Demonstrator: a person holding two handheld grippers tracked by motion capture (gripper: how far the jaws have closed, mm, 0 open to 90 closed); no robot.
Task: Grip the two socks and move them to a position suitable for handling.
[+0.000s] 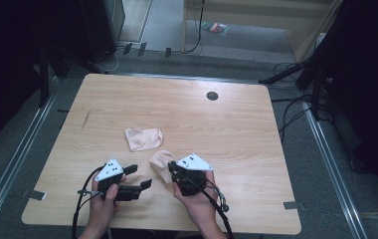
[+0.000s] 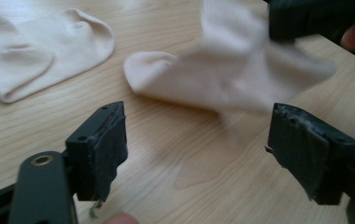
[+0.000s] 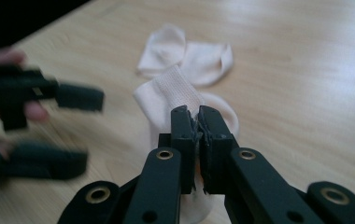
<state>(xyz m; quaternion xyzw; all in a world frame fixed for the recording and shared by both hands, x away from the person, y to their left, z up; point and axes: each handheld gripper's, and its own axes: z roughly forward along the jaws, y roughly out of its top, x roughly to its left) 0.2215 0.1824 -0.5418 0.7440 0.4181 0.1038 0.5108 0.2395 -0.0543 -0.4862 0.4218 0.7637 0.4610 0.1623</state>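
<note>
The bench [image 1: 236, 129] is a wide board of pale wood, and I stand at its near edge with one hand-held gripper in each hand. On it, a little beyond my hands, the folded sock [image 1: 143, 138] lies flat; in my left gripper view it is at the upper left [image 2: 40, 51], and in my right gripper view it is behind the other one [image 3: 189, 53].

The second sock [image 1: 161, 164] is nearer to me, between my two hands. My right hand-held gripper [image 3: 197, 128] has its jaws closed together on the edge of this sock, and the cloth rises out from between the pads [image 3: 166, 93]. From the left gripper view the same sock [image 2: 222, 79] hangs from this gripper, with its rounded end touching the wood.

My left hand-held gripper [image 2: 196, 149] is wide open and holds nothing. The second sock is just in front of its jaws, not between them. From above, this gripper [image 1: 136, 177] is just to the left of the sock.
</note>
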